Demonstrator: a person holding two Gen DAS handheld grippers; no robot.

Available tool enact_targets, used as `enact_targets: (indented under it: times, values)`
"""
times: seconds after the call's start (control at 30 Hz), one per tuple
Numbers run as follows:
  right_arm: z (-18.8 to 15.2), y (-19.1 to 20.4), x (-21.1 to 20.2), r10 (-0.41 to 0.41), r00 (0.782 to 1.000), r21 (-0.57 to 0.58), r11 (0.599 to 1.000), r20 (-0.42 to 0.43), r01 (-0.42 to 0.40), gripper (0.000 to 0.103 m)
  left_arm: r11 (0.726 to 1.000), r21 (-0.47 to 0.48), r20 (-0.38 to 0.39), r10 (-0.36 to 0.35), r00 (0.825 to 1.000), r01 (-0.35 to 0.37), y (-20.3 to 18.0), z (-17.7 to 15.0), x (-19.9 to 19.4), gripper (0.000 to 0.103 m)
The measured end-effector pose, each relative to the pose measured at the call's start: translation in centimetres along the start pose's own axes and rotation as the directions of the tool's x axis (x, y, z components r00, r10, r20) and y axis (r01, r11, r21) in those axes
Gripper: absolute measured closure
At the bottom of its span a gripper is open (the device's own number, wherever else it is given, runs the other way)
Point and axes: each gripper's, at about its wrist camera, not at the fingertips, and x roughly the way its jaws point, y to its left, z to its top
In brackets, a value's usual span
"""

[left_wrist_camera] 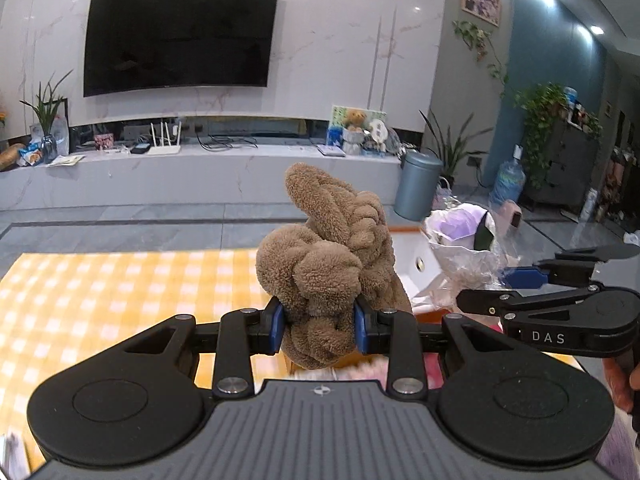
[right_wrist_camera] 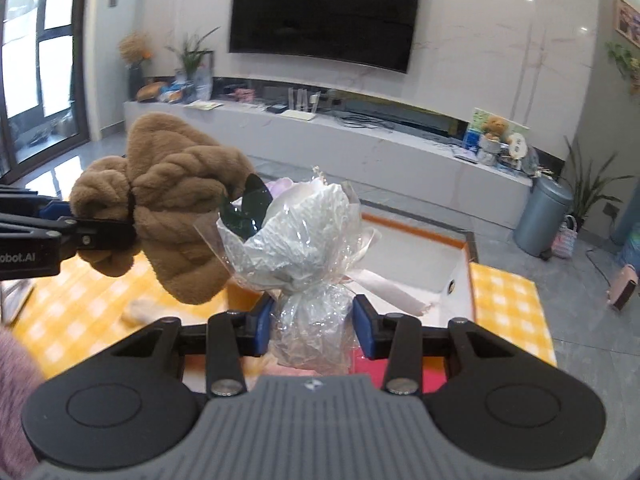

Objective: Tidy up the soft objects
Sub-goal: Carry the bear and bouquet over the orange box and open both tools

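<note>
My left gripper (left_wrist_camera: 319, 322) is shut on a brown knotted plush toy (left_wrist_camera: 328, 264) and holds it up above the yellow checked tablecloth (left_wrist_camera: 100, 292). The toy also shows in the right wrist view (right_wrist_camera: 168, 208), left of centre. My right gripper (right_wrist_camera: 312, 326) is shut on the stem of a cellophane-wrapped bouquet (right_wrist_camera: 304, 232) with white and lilac paper. The bouquet shows at the right in the left wrist view (left_wrist_camera: 464, 248), with the right gripper (left_wrist_camera: 500, 280) beside it. Both objects hang over a white open box (right_wrist_camera: 420, 256) with an orange rim.
A pink furry item (right_wrist_camera: 16, 392) lies at the lower left edge. Something pink and red (right_wrist_camera: 368, 364) lies under the right gripper. Beyond the table are grey floor, a TV bench (left_wrist_camera: 200, 168), a grey bin (left_wrist_camera: 418, 184) and plants.
</note>
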Motion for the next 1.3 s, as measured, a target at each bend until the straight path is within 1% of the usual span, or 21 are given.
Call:
enact_targets:
  times: [0.23,0.33,0.43,0.53,0.67,0.77,0.83,0.93,1.0,1.07,1.17,1.2,1.23,1.3]
  values:
    - [3.7,-2.0,5.5,-0.055,0.998,0.025,0.998,-0.026,0.055,0.061,1.0,0.024,0.004,0.02,1.0,-0.02,-1.0,2.8,6.2,0.066]
    - [4.9,-3.0,8.8,-0.065,0.996,0.056,0.996,-0.067,0.069,0.061,0.998,0.05,-0.018,0.03,0.999,-0.029,-1.3,3.1,8.7,0.066]
    - [5.5,-3.9,12.1,-0.074,0.991,0.08,0.993,-0.111,0.083,0.061,0.991,0.112,-0.038,0.073,0.997,-0.069,-1.7,2.8,11.1,0.066]
    - [5.4,-4.3,15.4,-0.063,0.985,0.097,0.992,-0.163,0.08,0.061,0.988,0.144,-0.082,0.071,0.994,-0.059,-1.7,2.2,13.5,0.066]
    - [5.8,-5.1,19.8,-0.043,0.971,0.114,0.991,-0.234,0.071,0.061,0.976,0.201,-0.134,0.107,0.985,-0.079,-1.6,1.5,16.3,0.066]
    - [5.4,-5.4,22.1,-0.04,0.959,0.099,0.993,-0.28,0.071,0.061,0.975,0.214,-0.174,0.101,0.98,-0.063,-1.4,1.2,17.6,0.065]
    - [5.4,-5.5,23.4,-0.04,0.953,0.084,0.994,-0.302,0.069,0.061,0.971,0.229,-0.19,0.114,0.975,-0.069,-1.4,1.0,18.2,0.065]
    - [5.2,-5.6,25.0,-0.044,0.944,0.067,0.995,-0.328,0.07,0.061,0.97,0.232,-0.203,0.115,0.972,-0.066,-1.3,1.0,18.8,0.065]
    - [4.8,-5.6,25.7,-0.04,0.939,0.073,0.995,-0.343,0.069,0.06,0.964,0.258,-0.203,0.126,0.971,-0.071,-1.3,0.9,19.3,0.064]
    - [4.6,-5.8,26.2,-0.023,0.933,0.085,0.995,-0.358,0.057,0.056,0.96,0.271,-0.208,0.135,0.969,-0.075,-1.4,1.0,20.0,0.063]
    - [4.4,-5.9,26.6,-0.012,0.928,0.08,0.996,-0.373,0.046,0.055,0.963,0.256,-0.22,0.138,0.966,-0.079,-1.2,0.9,20.3,0.06]
    - [4.3,-5.9,26.7,-0.011,0.927,0.076,0.996,-0.375,0.042,0.055,0.963,0.258,-0.221,0.142,0.965,-0.083,-1.1,0.9,20.4,0.059]
    - [4.3,-5.9,26.9,-0.009,0.926,0.074,0.996,-0.377,0.039,0.054,0.961,0.265,-0.22,0.145,0.965,-0.084,-1.2,0.9,20.3,0.055]
    - [4.2,-5.8,26.9,-0.007,0.924,0.072,0.997,-0.381,0.037,0.051,0.956,0.281,-0.209,0.146,0.967,-0.084,-1.4,0.9,20.3,0.054]
